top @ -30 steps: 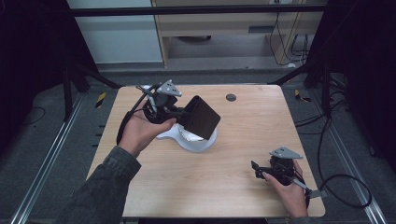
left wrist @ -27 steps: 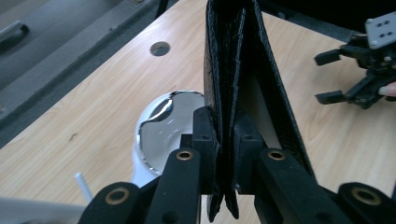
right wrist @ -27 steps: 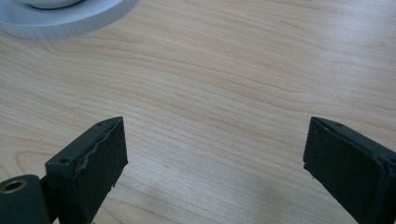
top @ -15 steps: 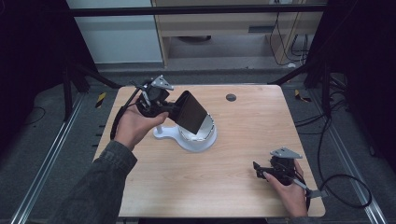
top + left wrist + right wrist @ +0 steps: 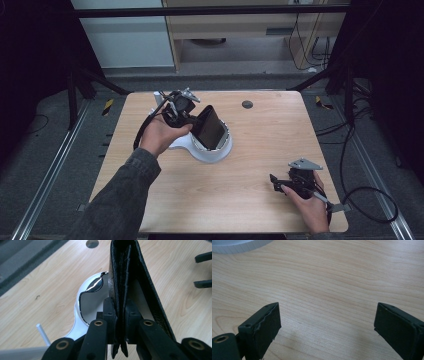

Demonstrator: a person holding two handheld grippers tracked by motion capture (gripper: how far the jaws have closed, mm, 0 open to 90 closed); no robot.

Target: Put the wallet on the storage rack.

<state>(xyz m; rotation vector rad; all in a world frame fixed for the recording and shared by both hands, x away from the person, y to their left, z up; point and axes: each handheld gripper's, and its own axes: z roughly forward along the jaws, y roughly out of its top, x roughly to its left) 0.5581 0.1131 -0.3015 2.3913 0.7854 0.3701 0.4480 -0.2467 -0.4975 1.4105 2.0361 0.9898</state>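
Two grippers in play. Left gripper (image 5: 192,120) is clenched on a black leather wallet (image 5: 210,127) — in the left gripper view both pads pinch its folded edge (image 5: 121,315), wallet standing on edge and tilted. The wallet sits over the round opening of a white holder (image 5: 212,150) near the table's (image 5: 260,165) middle; contact with the rim can't be judged. Right gripper (image 5: 287,182) rests near the table's front right corner — jaws spread wide, bare wood between them (image 5: 327,315), well apart from the wallet.

On the table (image 5: 250,165), the wallet (image 5: 209,127) leans in the bowl (image 5: 220,150) (left half) — right gripper (image 5: 274,182) well apart, front-right.
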